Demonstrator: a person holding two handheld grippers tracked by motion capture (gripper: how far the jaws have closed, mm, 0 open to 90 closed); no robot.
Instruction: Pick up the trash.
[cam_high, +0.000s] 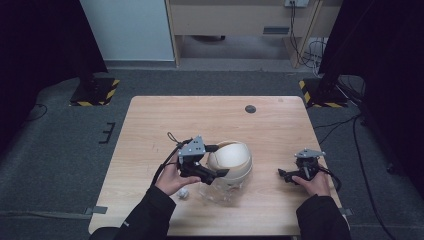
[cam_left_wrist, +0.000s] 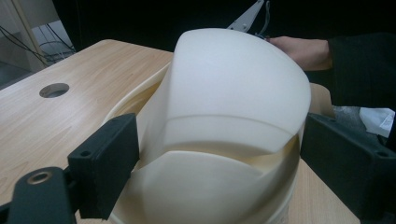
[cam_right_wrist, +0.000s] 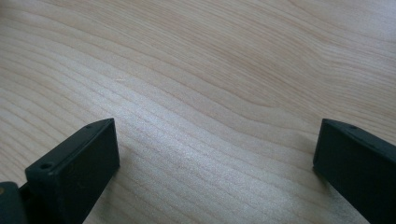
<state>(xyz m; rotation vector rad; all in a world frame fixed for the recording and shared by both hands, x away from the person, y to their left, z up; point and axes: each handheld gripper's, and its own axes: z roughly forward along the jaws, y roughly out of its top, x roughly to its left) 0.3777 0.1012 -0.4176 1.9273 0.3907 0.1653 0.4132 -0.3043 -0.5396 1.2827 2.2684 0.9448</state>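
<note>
My left hand-held gripper (cam_left_wrist: 219, 154) has its jaws spread wide on either side of the cream helmet (cam_left_wrist: 224, 126). The left jaw looks to be against the shell; whether the right one touches, I cannot tell, so I would not call this a firm grip. The helmet sits near the middle of the tabletop (cam_high: 150, 125), toward my side, dome up, with a clear visor or plastic piece (cam_high: 216, 192) lying at its near edge.

I judge the shell to be stiff, smooth and fairly light, with layered curved panels. That rounded, glossy surface will likely slip out of flat pads if I squeeze across the dome. A better hold should be lower down, on the rim or where one panel overlaps another, since an edge gives the jaws something to catch. The clear piece looks thin and may flex or scratch, so I would keep off it.

My right hand-held gripper (cam_right_wrist: 215, 154) rests apart at the right, jaws open over bare wood, holding nothing. A small crumpled white scrap (cam_high: 183, 193) lies by my left hand (cam_high: 172, 179).

I can read no brand, label or writing anywhere.
</note>
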